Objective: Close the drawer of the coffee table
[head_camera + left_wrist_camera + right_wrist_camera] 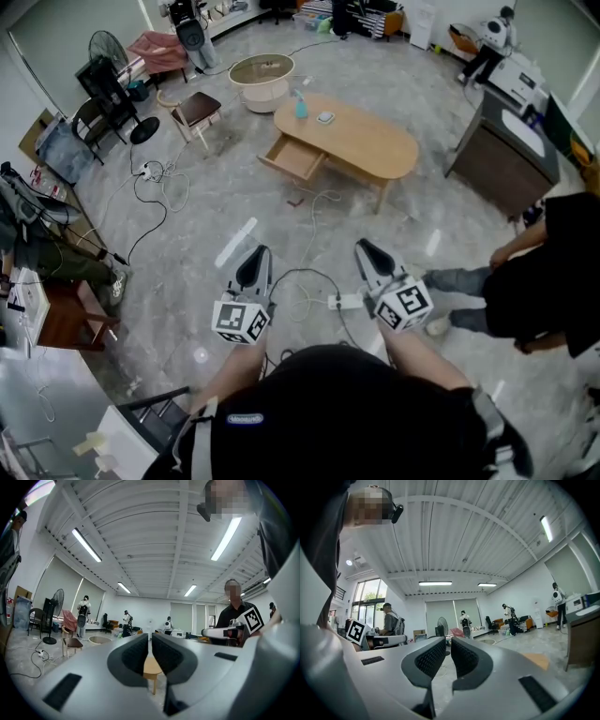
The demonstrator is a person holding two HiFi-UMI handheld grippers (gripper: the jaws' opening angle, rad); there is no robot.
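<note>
A: Drawer (292,157)?
B: Pulled out of table (361,141), well ahead.
A: Left gripper (255,259), right gripper (367,251)?
B: Pressed together, empty, well apart from drawer.
A: Handling?
B: Probably stiff wood, easy slide; push flat on front panel.
</note>
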